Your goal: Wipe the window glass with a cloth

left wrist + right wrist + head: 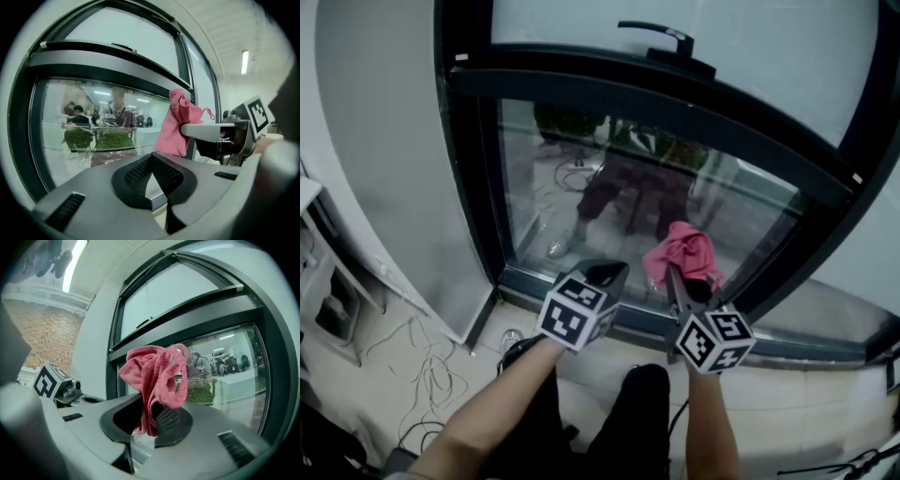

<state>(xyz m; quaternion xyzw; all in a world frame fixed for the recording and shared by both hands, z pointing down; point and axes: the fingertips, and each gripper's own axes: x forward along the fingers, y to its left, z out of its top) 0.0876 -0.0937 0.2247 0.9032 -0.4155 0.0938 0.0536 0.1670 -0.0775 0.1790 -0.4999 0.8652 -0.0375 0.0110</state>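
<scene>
The lower window pane sits in a black frame and reflects the room. My right gripper is shut on a bunched pink cloth, held up at the pane's lower right corner; whether the cloth touches the glass I cannot tell. In the right gripper view the cloth rises out of the right gripper, with the glass behind it. My left gripper hangs just left of it, shut and empty, near the pane's bottom edge. The left gripper view shows the left gripper with its jaws together, the cloth to its right.
A black window handle sits on the upper sash. The pale sill runs below the frame. Loose cables lie on the floor at the left beside white shelving. The person's dark trouser legs stand below the grippers.
</scene>
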